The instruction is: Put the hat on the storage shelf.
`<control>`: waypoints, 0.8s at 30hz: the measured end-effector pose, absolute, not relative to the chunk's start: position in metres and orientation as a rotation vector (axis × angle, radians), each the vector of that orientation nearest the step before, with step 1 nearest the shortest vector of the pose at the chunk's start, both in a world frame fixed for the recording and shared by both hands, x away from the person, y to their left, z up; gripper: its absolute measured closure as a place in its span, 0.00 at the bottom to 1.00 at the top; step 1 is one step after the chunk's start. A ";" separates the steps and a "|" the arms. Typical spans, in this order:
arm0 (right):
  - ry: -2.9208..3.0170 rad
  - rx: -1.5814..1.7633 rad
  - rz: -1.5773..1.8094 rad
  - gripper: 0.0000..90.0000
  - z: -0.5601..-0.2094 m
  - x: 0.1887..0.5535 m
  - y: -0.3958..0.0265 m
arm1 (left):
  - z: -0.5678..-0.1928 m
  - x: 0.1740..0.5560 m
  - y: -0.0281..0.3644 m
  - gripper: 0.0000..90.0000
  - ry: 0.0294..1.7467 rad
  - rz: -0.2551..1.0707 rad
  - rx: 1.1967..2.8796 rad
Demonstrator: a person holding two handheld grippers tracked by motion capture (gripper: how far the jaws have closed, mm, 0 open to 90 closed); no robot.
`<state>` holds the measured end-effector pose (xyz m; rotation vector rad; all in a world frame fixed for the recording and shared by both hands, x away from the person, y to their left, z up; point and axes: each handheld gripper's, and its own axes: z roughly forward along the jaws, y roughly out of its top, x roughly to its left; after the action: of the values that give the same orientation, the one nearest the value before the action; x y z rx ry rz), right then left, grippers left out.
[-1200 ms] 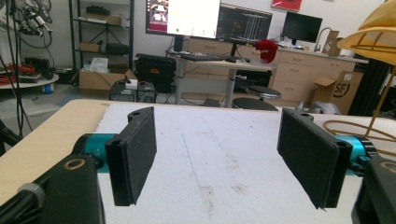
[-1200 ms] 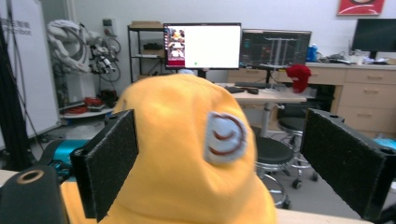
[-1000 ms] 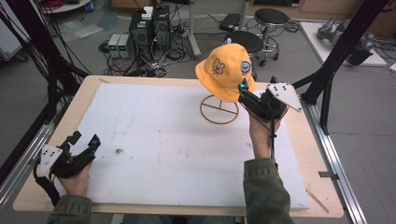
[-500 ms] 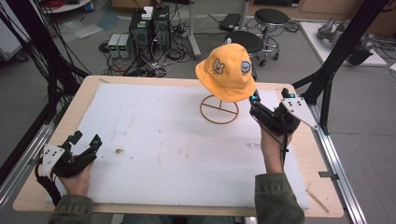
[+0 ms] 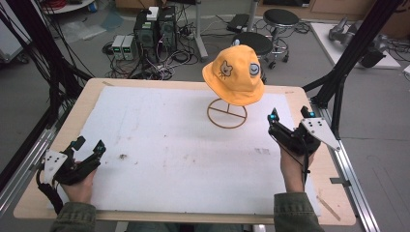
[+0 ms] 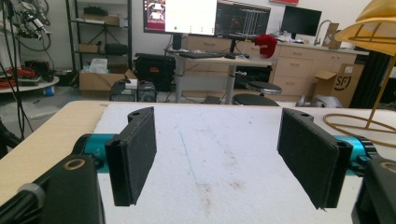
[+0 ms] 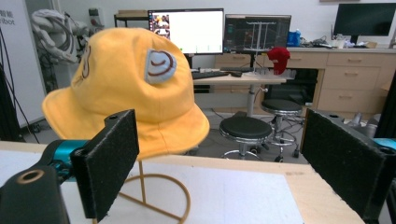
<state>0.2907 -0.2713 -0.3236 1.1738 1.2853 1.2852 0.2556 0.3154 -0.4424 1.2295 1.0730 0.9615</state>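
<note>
A yellow bucket hat [image 5: 234, 73] with a cat face and a grey patch sits on a thin gold wire stand [image 5: 226, 114] at the back middle of the white mat [image 5: 174, 150]. In the right gripper view the hat [image 7: 126, 88] hangs just ahead and left of the jaws. My right gripper [image 5: 289, 120] is open, low over the mat's right edge, a short way right of the stand. My left gripper [image 5: 88, 147] is open near the front left corner, far from the hat, with nothing between its jaws [image 6: 219, 158]. The stand's ring [image 6: 359, 126] lies off to the right there.
The mat lies on a wooden table [image 5: 58, 145] framed by metal rails. Black stools [image 5: 254, 42] and computer boxes [image 5: 150, 26] stand on the floor beyond the far edge. A black frame post [image 5: 345, 72] rises at the right back corner.
My right gripper has let go of the hat's brim and drawn back toward the front right, with its jaws open. The hat stays on its stand. The left gripper has barely moved.
</note>
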 end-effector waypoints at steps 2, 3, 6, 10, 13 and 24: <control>1.289 1.177 1.278 0.12 -0.326 0.288 -0.274 | -0.442 0.254 0.316 0.32 1.076 0.961 1.227; 1.297 1.183 1.270 0.12 -0.329 0.285 -0.276 | -0.442 0.254 0.316 0.32 1.078 0.962 1.226; 1.304 1.182 1.261 0.12 -0.332 0.282 -0.278 | -0.442 0.253 0.317 0.32 1.083 0.962 1.221; 1.310 1.184 1.256 0.12 -0.336 0.277 -0.280 | -0.442 0.251 0.318 0.32 1.089 0.961 1.215; 1.318 1.187 1.247 0.12 -0.340 0.275 -0.281 | -0.443 0.250 0.319 0.32 1.092 0.956 1.214; 1.309 1.206 1.219 0.12 -0.359 0.262 -0.287 | -0.442 0.249 0.320 0.31 1.087 0.977 1.219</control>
<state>0.2618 -0.2871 -0.3592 1.2058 1.3094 1.2191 0.2489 0.3200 -0.4417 1.2191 1.0874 0.9772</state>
